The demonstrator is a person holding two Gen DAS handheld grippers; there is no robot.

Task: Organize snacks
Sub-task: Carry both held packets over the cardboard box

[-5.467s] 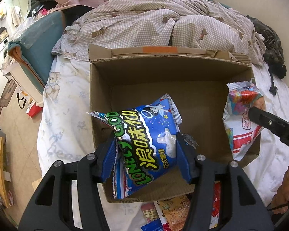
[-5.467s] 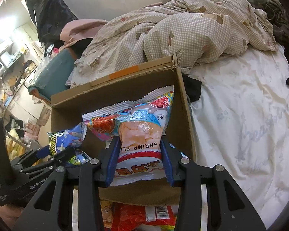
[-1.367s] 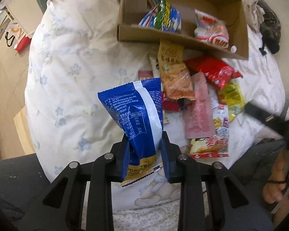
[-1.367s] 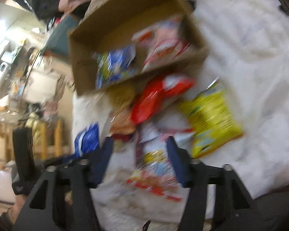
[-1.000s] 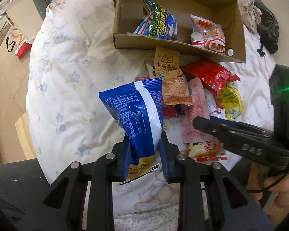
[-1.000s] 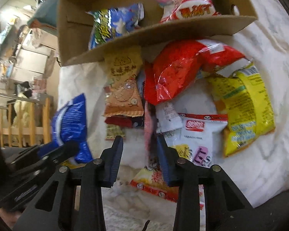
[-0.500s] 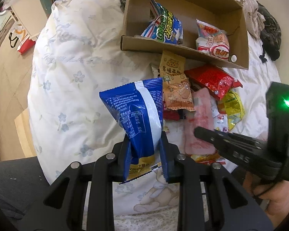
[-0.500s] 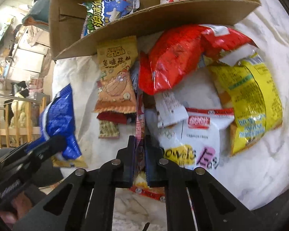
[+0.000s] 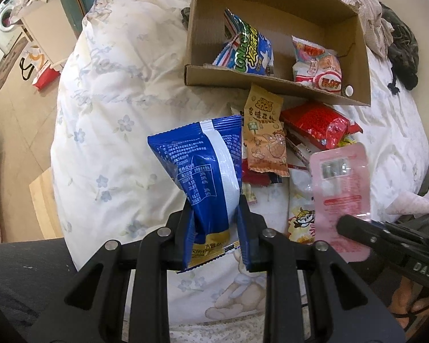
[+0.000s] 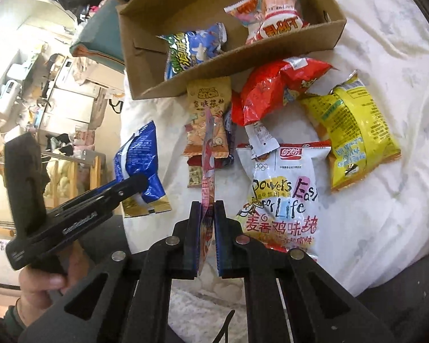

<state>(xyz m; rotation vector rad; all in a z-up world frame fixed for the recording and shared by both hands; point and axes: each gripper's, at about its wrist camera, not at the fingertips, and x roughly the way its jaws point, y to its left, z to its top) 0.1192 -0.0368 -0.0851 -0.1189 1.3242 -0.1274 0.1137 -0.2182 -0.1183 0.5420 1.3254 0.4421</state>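
- White flowered bed sheet (image 9: 105, 108) carries a cardboard box (image 9: 363, 65) and a loose heap of snack bags.
- Inside the box stand a blue-green bag (image 9: 251, 51) and a red-white bag (image 9: 317, 65).
- Left gripper (image 9: 216, 223) clamps a blue bag (image 9: 203, 168) above the sheet.
- Right gripper (image 10: 207, 220) is closed tight on a thin pink packet (image 9: 343, 188), lifted edge-on above the heap.

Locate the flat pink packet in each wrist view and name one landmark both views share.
Left wrist: pink packet at right, broad face showing, above the right gripper.
Right wrist: lower centre, edge-on, pinched in the right gripper.
Shared landmark: cardboard box at the top.
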